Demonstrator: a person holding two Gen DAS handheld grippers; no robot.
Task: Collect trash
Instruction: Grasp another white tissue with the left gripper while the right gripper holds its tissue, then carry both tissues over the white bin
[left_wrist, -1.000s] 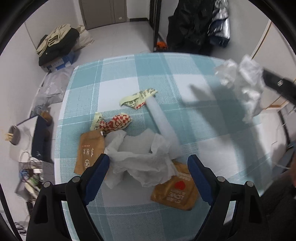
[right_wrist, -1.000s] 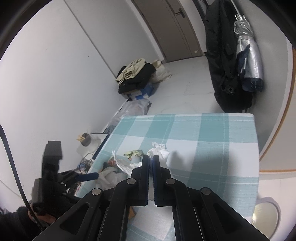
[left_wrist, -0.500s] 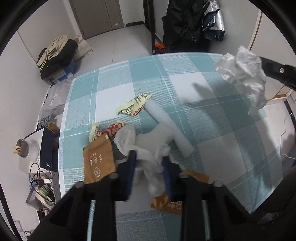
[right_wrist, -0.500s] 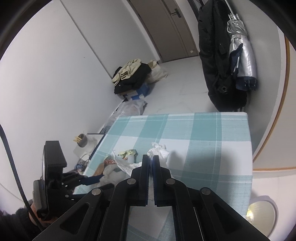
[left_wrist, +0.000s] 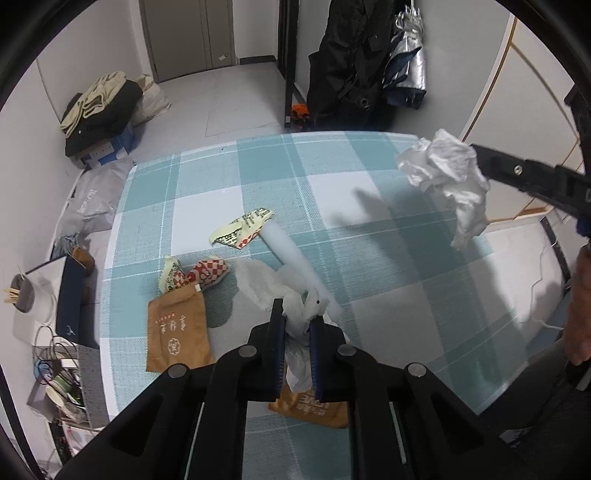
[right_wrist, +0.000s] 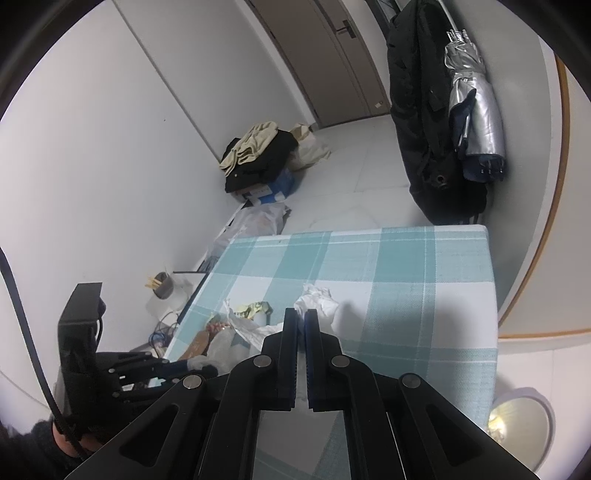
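You are pinching a crumpled tissue in the left gripper above the near tabletop. The right gripper is pressed together on a second tissue wad, held over the far right edge. Lift the left tissue straight up, keeping it clear of the brown sachets and snack wrappers beneath.

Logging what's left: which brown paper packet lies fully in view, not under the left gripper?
The brown packet with printed characters, left of the left gripper. The other brown packet is partly hidden under its fingers.
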